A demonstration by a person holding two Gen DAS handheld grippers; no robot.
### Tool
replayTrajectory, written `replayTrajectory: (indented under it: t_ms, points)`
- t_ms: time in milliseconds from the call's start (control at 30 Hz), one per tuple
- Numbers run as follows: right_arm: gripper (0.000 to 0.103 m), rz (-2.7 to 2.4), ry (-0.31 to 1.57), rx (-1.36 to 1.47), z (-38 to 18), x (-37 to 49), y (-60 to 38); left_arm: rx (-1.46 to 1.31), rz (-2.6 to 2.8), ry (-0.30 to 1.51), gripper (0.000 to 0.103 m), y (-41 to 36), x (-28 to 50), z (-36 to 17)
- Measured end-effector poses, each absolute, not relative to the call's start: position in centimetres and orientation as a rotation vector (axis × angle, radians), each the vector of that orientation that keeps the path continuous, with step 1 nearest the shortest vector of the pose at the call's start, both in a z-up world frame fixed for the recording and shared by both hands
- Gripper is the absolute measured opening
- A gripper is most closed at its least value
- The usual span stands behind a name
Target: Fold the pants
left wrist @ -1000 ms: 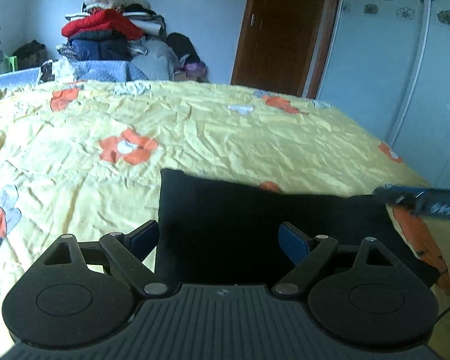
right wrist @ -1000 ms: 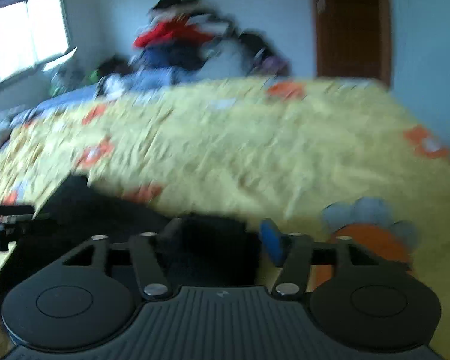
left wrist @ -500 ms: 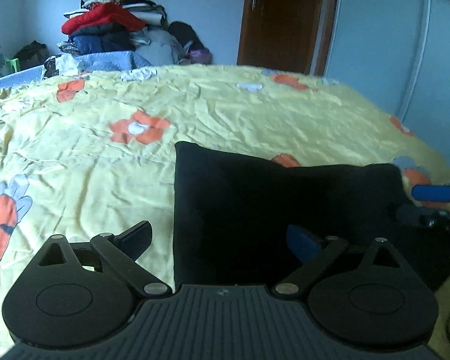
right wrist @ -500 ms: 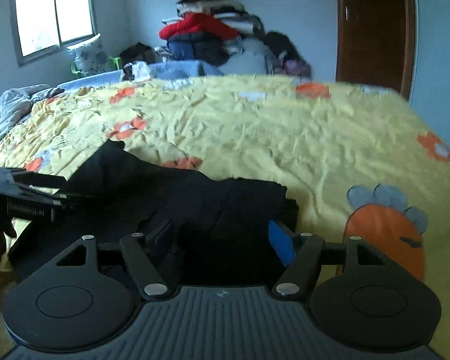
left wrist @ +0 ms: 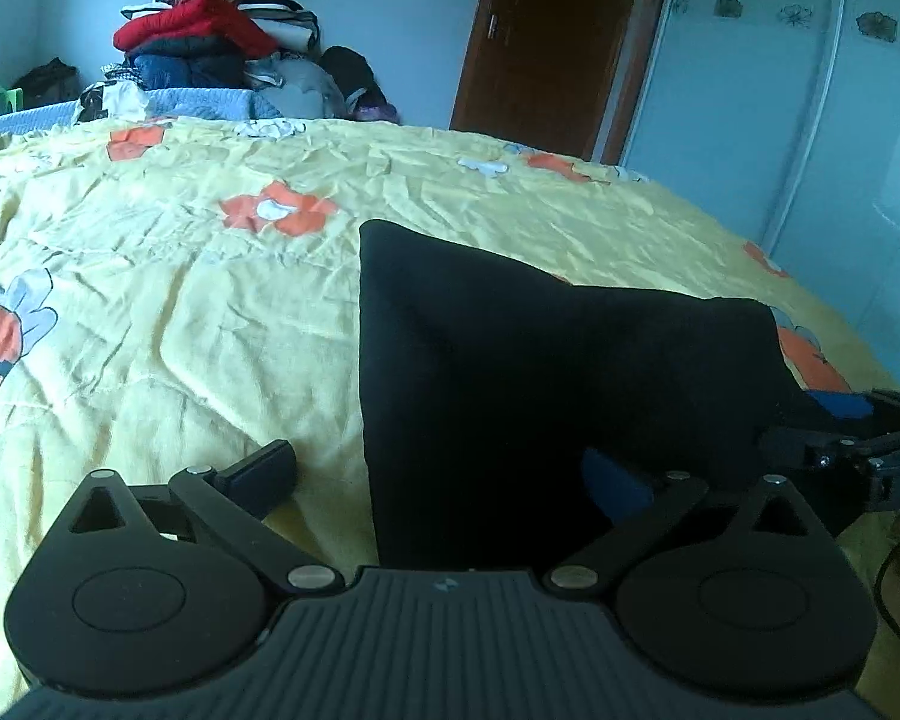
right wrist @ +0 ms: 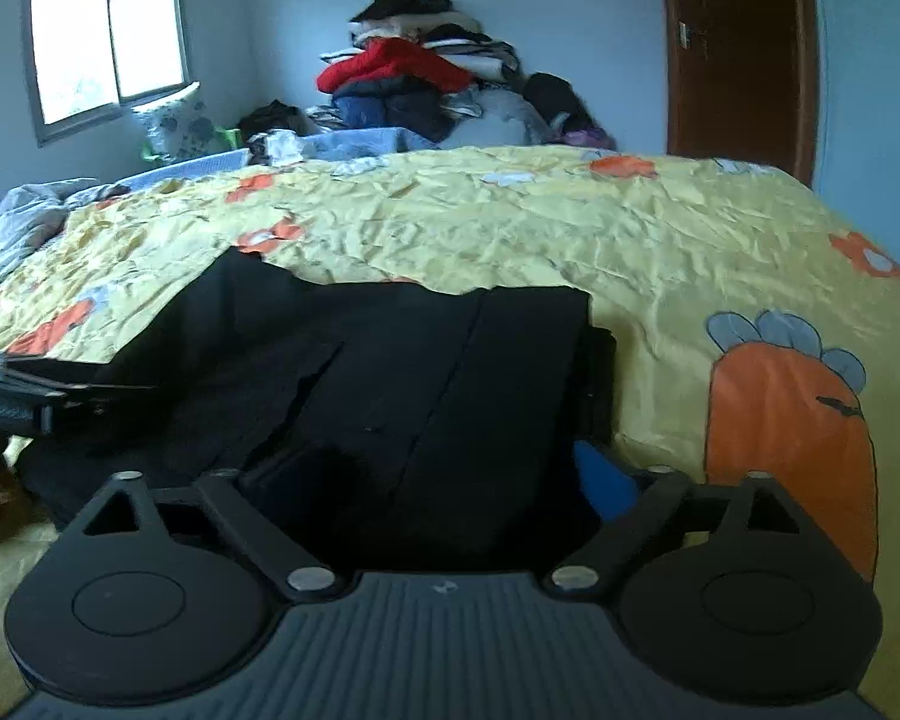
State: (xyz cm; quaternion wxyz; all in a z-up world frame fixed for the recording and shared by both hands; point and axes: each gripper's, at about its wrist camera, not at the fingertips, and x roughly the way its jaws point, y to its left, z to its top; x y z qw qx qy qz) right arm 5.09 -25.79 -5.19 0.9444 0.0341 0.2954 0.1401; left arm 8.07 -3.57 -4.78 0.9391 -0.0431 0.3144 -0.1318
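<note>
1. Pants (left wrist: 540,372) lie on the bed (left wrist: 168,300), black, near the front edge, already folded into a compact rectangle with layers stacked on each other.
2. Left gripper (left wrist: 438,474) is wide open and holds nothing. Its jaws have just been opening. Its one finger rests over the yellow sheet beside the left edge of the pants, the other over the black cloth, so that edge lies between them, but the pads do not press on it.
3. Right gripper (right wrist: 438,474) is also wide open and empty; its jaws too have just been opening. Both fingers stand over the right part of the pants, and the blue pad is near the right edge, where the stacked layers show.
4. Done, as I judge: the legs seem laid together and the length folded over at least once, because the right view shows several layers and a seam across the top.
5. Left, as I judge: perhaps one more fold, or only smoothing. The far edge is a little uneven, with one corner higher than the other.
6. Clothes pile (right wrist: 414,78) at the far wall is well apart and has no part in the task.
</note>
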Motion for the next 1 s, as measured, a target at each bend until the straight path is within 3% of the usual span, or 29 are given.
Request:
replayTrajectory:
  t_ms: [167, 633, 800, 1000]
  points:
    - [0.103, 0.290, 0.616, 0.194, -5.7, 5.7, -27.3, -0.123, -0.277, 0.632, 0.103, -3.2, 8.1, -4.8]
    - [0.103, 0.268, 0.623, 0.156, -5.6, 5.8, -26.7, -0.131, -0.272, 0.628, 0.103, -3.0, 7.7, -4.7]
    - [0.103, 0.254, 0.626, 0.141, -5.6, 5.8, -26.6, -0.120, -0.299, 0.525, 0.101, -3.1, 5.5, -3.2]
    - [0.103, 0.252, 0.625, 0.141, -5.6, 5.8, -26.6, 0.097, -0.460, 0.457, 0.102, -6.6, 3.4, -2.1]
